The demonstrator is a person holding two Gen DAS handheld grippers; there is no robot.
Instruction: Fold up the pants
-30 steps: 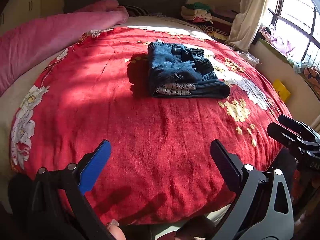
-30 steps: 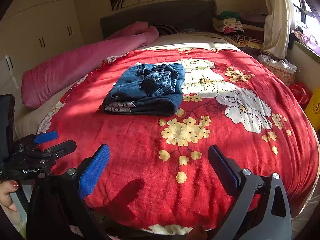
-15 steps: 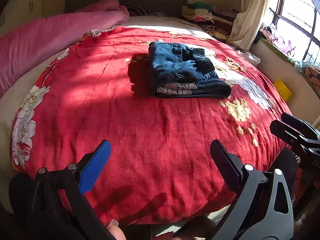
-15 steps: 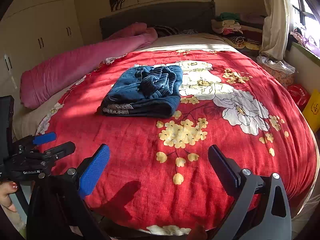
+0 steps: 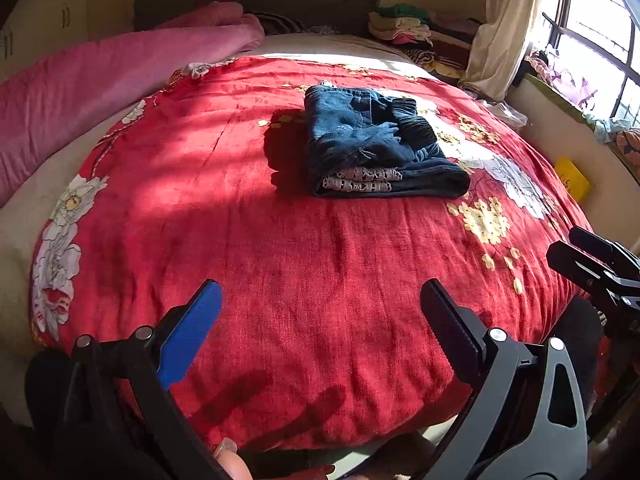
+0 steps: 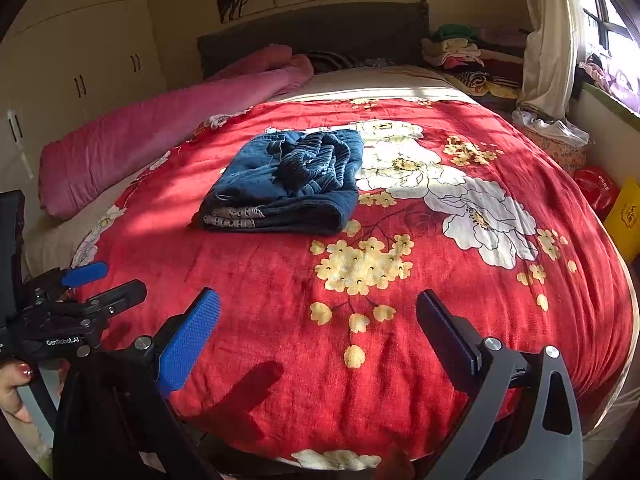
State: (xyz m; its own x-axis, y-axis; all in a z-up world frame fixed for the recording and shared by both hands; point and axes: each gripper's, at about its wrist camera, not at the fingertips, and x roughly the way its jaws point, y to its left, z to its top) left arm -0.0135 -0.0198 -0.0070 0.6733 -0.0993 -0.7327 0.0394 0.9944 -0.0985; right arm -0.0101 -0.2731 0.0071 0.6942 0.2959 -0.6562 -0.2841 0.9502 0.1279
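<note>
Dark blue pants (image 5: 372, 144) (image 6: 288, 184) lie folded into a compact rectangle in the middle of the red flowered blanket (image 5: 240, 240) (image 6: 400, 360), lace-trimmed hems showing at the near edge. My left gripper (image 5: 320, 312) hangs open over the blanket's near edge, well short of the pants, nothing between its fingers. My right gripper (image 6: 318, 316) is likewise open and empty, back from the pants. Each gripper shows at the side of the other's view: the right gripper (image 5: 576, 252), the left gripper (image 6: 100, 280).
A rolled pink quilt (image 5: 100, 84) (image 6: 160, 128) lies along the bed's left side. Stacked clothes (image 6: 460, 56) sit by the headboard (image 6: 320, 32) at the back right. A curtain (image 6: 552, 32) and window stand to the right; a yellow box (image 6: 624, 216) sits beside the bed.
Both grippers have drifted slightly back and away from the bed; the folded pants have not moved. Both stay open.
</note>
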